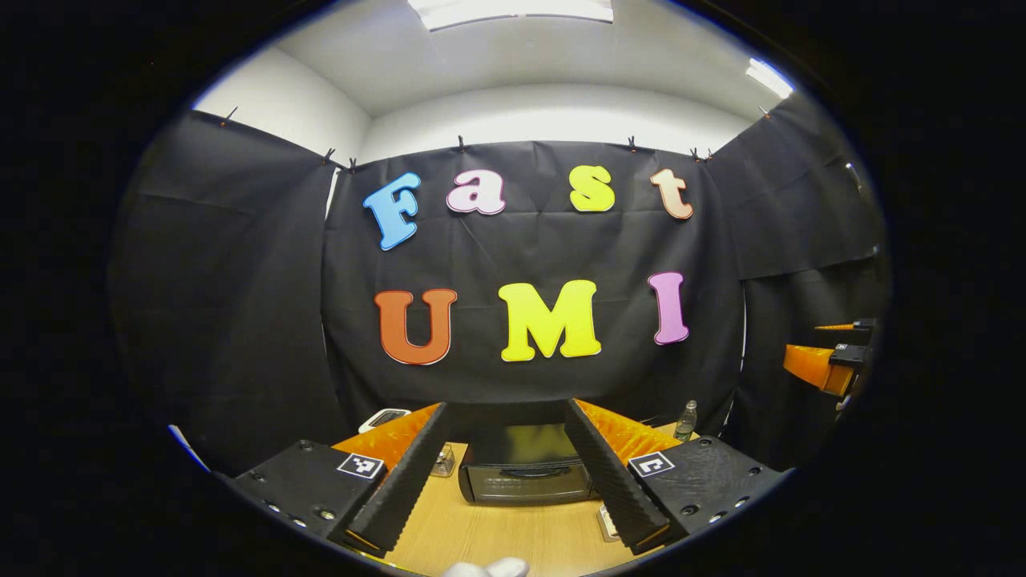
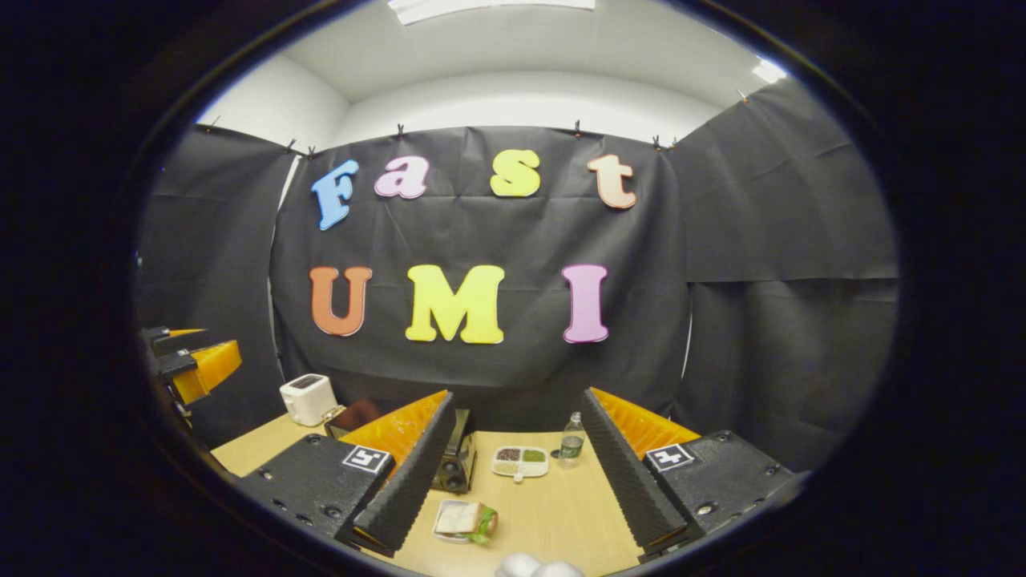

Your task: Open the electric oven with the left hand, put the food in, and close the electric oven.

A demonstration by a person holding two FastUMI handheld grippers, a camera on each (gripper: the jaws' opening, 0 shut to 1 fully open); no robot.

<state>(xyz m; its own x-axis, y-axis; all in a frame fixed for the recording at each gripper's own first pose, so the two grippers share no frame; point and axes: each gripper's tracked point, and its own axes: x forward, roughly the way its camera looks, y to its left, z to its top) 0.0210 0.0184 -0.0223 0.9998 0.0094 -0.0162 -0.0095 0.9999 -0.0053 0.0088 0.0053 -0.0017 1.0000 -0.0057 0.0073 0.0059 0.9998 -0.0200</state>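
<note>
In the left gripper view the black electric oven (image 1: 525,473) stands on the wooden table (image 1: 497,537), its door closed, straight ahead between my left gripper's (image 1: 505,413) open fingers. The right gripper (image 1: 830,365) shows at the far right edge there. In the right gripper view a sandwich on a small plate (image 2: 465,521) lies on the table (image 2: 561,521) just ahead of my right gripper (image 2: 517,401), which is open and empty. The oven's side (image 2: 455,461) peeks out behind the left finger. The left gripper (image 2: 192,361) is at the far left edge.
A white toaster (image 2: 308,398) stands at the back left of the table. A divided tray of food (image 2: 521,462) and a small water bottle (image 2: 571,441) sit near the back wall. A small glass jar (image 1: 443,461) is left of the oven.
</note>
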